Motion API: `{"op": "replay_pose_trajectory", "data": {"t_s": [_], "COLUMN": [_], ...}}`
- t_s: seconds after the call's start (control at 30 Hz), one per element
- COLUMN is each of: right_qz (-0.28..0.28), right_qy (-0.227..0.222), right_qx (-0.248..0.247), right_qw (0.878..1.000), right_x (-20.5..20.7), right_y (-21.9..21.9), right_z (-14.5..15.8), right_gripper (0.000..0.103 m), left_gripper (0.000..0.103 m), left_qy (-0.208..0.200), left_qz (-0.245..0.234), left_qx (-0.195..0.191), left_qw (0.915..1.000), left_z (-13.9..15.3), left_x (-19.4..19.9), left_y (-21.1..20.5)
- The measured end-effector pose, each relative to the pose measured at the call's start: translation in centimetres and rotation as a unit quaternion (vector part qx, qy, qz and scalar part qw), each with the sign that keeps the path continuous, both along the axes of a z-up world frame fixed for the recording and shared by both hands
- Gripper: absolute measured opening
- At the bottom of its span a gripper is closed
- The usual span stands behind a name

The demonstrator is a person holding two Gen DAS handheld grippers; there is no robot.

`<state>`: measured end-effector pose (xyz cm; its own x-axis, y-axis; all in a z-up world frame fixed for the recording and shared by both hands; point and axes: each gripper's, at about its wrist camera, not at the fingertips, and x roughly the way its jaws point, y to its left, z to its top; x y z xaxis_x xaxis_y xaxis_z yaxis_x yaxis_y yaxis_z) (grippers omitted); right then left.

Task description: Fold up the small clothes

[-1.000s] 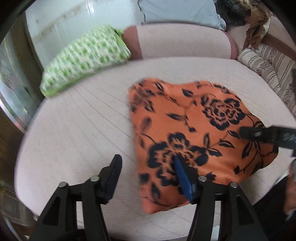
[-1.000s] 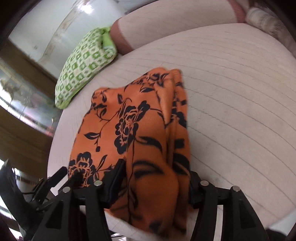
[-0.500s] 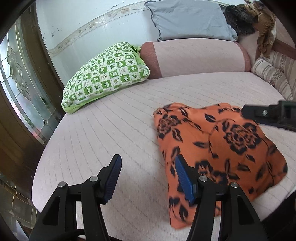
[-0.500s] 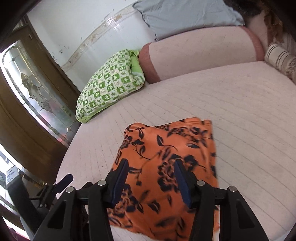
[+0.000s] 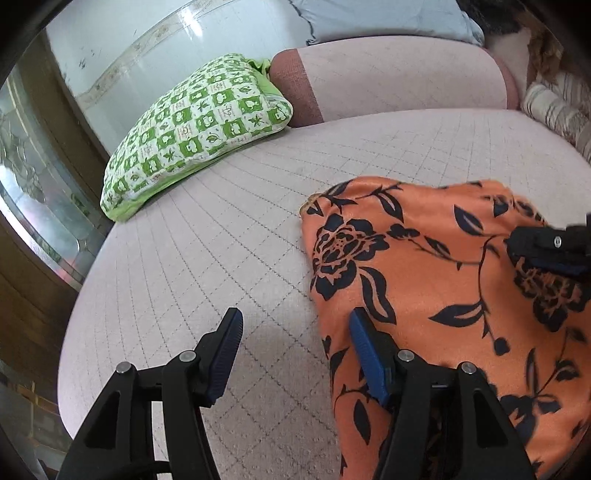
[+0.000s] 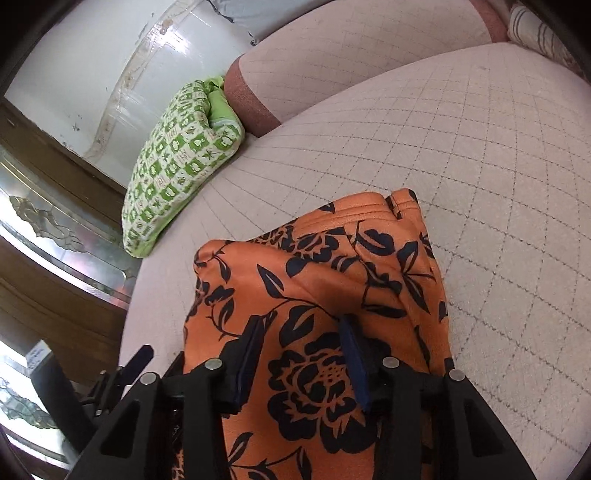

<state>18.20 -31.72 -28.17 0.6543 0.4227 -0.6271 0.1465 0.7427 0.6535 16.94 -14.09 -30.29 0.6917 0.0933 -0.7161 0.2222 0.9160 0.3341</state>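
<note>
An orange cloth with black flowers (image 5: 436,280) lies folded on the pink quilted bed (image 5: 221,236). My left gripper (image 5: 295,332) is open over bare bed at the cloth's left edge. Its right finger (image 5: 364,350) touches that edge, and nothing is between its pads. In the right wrist view the cloth (image 6: 325,266) runs under and between the fingers of my right gripper (image 6: 303,332), whose jaws are closing without visibly pinching the fabric. The right gripper (image 5: 550,251) also shows over the cloth's right part. The left gripper (image 6: 140,358) shows at the bed's near left.
A green and white patterned pillow (image 5: 192,125) lies at the back left, beside a pink bolster (image 5: 399,77). A grey pillow (image 5: 388,18) leans behind the bolster and striped cushions (image 5: 554,107) sit at the right. A wood and glass door (image 5: 33,206) stands left of the bed.
The right gripper let the bunched cloth go, drew back, then came down over it with narrower jaws. The left gripper drew back, then moved in low to the cloth's left edge.
</note>
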Motion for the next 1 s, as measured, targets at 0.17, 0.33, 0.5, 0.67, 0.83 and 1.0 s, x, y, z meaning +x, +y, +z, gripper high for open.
{"op": "replay_pose_trajectory", "data": {"t_s": [0.17,0.33,0.5,0.67,0.83,1.0], "right_qz": [-0.005,-0.003,0.003,0.003,0.001,0.006], "right_qy": [-0.018,-0.057,-0.086,-0.122,-0.156,-0.178], "right_qx": [0.017,0.009,-0.046,-0.067,-0.086,-0.101], "right_qw": [1.0,0.998,0.995,0.99,0.984,0.979], "right_x": [-1.8,-5.8,-10.0,-14.1,-17.2,-19.5], "right_y": [-0.5,-0.3,0.3,0.3,0.9,1.3], "right_z": [1.5,4.6,8.1,11.6,14.6,16.5], "right_gripper": [0.047,0.047,0.047,0.049,0.049,0.05], "left_gripper": [0.061,0.072,0.073,0.076,0.078,0.08], "left_qy": [-0.012,-0.049,-0.096,-0.128,-0.155,-0.176], "left_qz": [0.002,-0.006,-0.017,-0.028,-0.037,-0.036], "left_qx": [-0.031,-0.046,-0.063,-0.079,-0.083,-0.095], "left_qw": [0.9994,0.9977,0.9933,0.9883,0.9836,0.9791], "left_z": [3.1,7.3,12.1,15.7,18.0,20.0], "left_x": [-2.0,-5.3,-8.8,-11.9,-14.4,-16.3], "left_y": [0.8,1.4,1.9,2.3,2.2,2.7]}}
